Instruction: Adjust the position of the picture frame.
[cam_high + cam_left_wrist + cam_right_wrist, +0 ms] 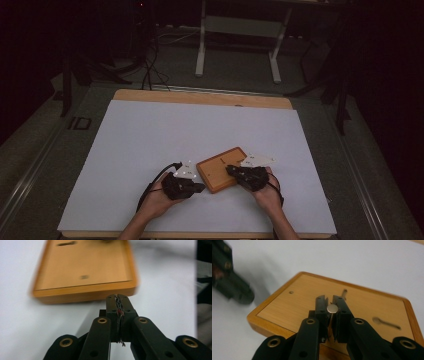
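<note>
your left gripper (119, 301) has its black jaws pressed flat together with nothing between them; frayed, dark and reddish pad material shows along the seam. just ahead of its tips lies the wooden box (85, 267), a flat, honey-coloured rectangular slab with rounded corners, a raised glossy rim and a recessed, fine-grained top panel. whether the tips touch its near edge, you cannot tell.

your right gripper (332, 305) is nearly closed, its jaws pinching a small round silvery metal head (332, 308), smooth and shiny, with a thin pin-like shaft running on beyond the tips over the panel. under those jaws the box's top shows a tiny round hole (291, 292) to the left of the tips and a keyhole-like slot (386, 323) to the right.

from the high view, the box (221, 169) sits tilted between your two grippers, the left (199, 188) at its near left corner, the right (231, 170) over its near right part. everything rests on a matte white sheet (165, 135) covering a table with a pale wooden edge (200, 97).
</note>
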The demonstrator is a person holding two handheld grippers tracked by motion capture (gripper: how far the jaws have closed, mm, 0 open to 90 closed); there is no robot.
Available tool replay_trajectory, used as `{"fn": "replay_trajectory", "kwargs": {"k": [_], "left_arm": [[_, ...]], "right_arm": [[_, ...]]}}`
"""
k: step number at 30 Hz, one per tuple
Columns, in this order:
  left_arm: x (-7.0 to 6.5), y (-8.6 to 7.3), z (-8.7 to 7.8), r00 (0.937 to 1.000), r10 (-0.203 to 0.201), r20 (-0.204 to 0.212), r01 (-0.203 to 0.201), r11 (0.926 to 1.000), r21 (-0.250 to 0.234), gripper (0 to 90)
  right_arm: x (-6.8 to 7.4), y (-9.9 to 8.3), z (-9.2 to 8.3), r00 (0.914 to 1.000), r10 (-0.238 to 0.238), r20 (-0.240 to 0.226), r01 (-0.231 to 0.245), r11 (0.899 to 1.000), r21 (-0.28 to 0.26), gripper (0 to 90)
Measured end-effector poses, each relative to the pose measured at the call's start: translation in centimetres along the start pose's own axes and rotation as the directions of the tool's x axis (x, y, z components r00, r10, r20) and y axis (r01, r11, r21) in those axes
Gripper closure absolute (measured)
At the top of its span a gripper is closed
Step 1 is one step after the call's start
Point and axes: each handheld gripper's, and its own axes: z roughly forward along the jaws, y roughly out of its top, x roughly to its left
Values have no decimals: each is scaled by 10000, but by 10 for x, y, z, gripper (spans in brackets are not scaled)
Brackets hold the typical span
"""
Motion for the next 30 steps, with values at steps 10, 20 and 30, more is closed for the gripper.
{"fn": "replay_trajectory", "kwargs": {"k": [10, 20, 30], "left_arm": [[36, 11, 15, 9858, -932, -1399, 964, 9952, 162, 895], [45, 30, 47, 9823, -1095, -1520, 1204, 9906, 643, 895], [35, 27, 45, 9887, -960, -1153, 1049, 9917, 740, 897]], "right_arm": [[-8, -17, -10, 9980, 15, 633, -69, 9964, 847, 834], [-17, -24, -16, 9893, 669, 1299, -801, 9919, 989, 833], [-27, -21, -12, 9760, 1401, 1667, -1542, 9852, 746, 834]]}}
